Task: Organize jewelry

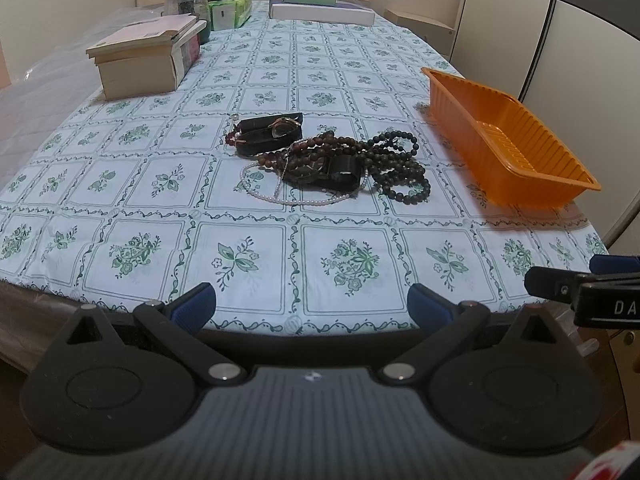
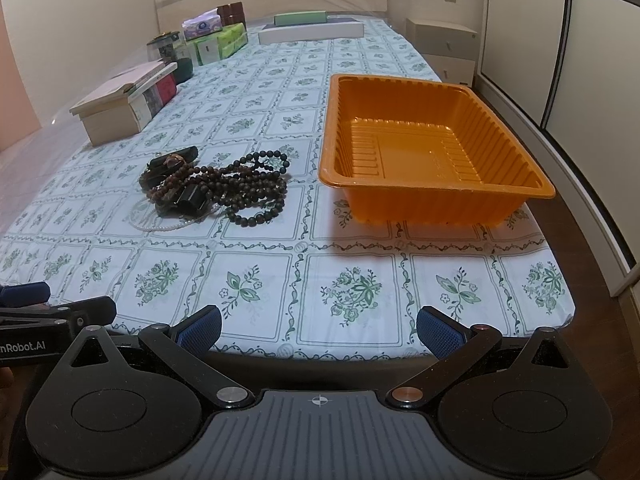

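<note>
Both jaws gape empty; beads (image 1: 332,164) lie ahead of the left gripper (image 1: 311,300), tray (image 2: 432,196) faces the right gripper (image 2: 319,330)

Jewelry pile (image 1: 320,160) mid-table, tray (image 1: 508,140) to its right, boxes (image 1: 148,56) behind left

On my left wrist view I read "DA" in white on the right gripper (image 1: 560,280), off to my right. On my right wrist view, "nRobot.AI" shows on the left gripper (image 2: 60,304), off to my left.
</note>
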